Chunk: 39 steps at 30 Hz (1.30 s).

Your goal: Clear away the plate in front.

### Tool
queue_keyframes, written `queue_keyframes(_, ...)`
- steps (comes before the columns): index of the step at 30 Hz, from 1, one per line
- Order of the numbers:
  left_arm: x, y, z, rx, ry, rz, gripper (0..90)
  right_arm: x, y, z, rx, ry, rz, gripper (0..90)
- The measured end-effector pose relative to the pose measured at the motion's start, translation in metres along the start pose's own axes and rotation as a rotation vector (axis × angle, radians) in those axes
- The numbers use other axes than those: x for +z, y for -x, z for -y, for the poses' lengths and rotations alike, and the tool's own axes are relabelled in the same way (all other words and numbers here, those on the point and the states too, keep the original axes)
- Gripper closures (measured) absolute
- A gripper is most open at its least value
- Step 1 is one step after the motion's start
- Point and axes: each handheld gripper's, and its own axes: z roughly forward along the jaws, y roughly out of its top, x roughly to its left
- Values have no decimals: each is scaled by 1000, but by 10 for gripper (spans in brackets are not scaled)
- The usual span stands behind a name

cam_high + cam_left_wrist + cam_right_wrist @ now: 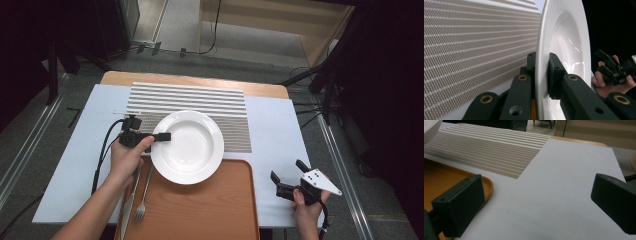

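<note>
Plate, white, round, deep-welled: held at left rim by left tongs, lying across far edge of orange tray and near edge of striped placemat; whether resting or just lifted, cannot tell. Left tongs clenched on rim, one jaw above, one below, seen edge-on in left gripper view w/ rim pinched between jaws. Left hand behind tongs, approaching from left.

Key relation: plate extends rightward from left tongs, so all wt. hangs beyond grip point; no long axis (circular), well facing up, rim roughly level in high view. Grip axis approx. left–right across tabletop. Left hand clearly nearer; right tongs well apart at near right, over bare tabletop beside tray.

Right tongs released: jaws spread wide w/ nothing between, per right gripper view, tray corner at left jaw.

Fork and knife on tray's left side, handles toward far edge, just near of left hand.

Probable step (judgement): moving plate between tray and placemat; direction not determinable. Risk: single-edge pinch, plate may tip down at right.
</note>
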Motion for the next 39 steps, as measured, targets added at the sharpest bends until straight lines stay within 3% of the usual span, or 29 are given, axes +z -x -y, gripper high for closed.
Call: queue_keyframes(39, -4, 33, 70, 43, -112, 88, 800, 0, -1, 0, -5, -2, 4, 0)
